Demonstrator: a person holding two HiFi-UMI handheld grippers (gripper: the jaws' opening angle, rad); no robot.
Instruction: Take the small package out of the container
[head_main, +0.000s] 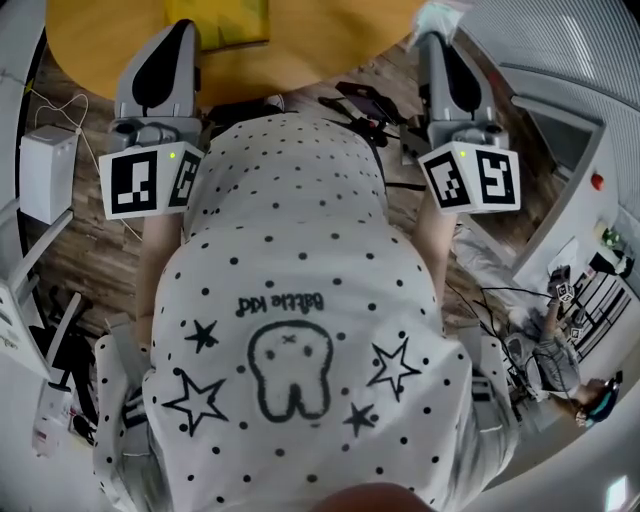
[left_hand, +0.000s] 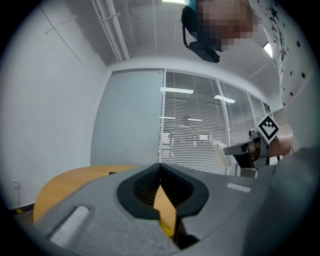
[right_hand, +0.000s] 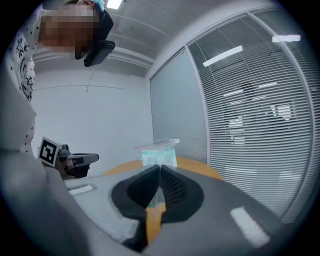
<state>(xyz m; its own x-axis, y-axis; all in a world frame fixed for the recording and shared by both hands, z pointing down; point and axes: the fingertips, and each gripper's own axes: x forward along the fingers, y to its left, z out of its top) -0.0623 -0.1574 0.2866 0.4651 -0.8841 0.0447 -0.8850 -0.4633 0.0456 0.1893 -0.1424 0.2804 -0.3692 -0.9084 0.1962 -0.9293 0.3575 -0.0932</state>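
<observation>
The left gripper (left_hand: 160, 167) and right gripper (right_hand: 159, 169) are both clenched on nothing. The clear container (right_hand: 156, 146) stands near the table's (head_main: 110, 50) right edge, with the teal package (right_hand: 161, 159) inside.

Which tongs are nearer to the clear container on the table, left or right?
Right. The right tongs, shut, point at the clear container just beyond their tips. The left tongs are held farther left, away from it.

White black-dotted fabric shirt (head_main: 300, 230): black print, upside-down in head view, reads approx. "Battle kid". Pos.: just beside black tooth-outline drawing (head_main: 290, 372), amid black stars (head_main: 393, 366).
</observation>
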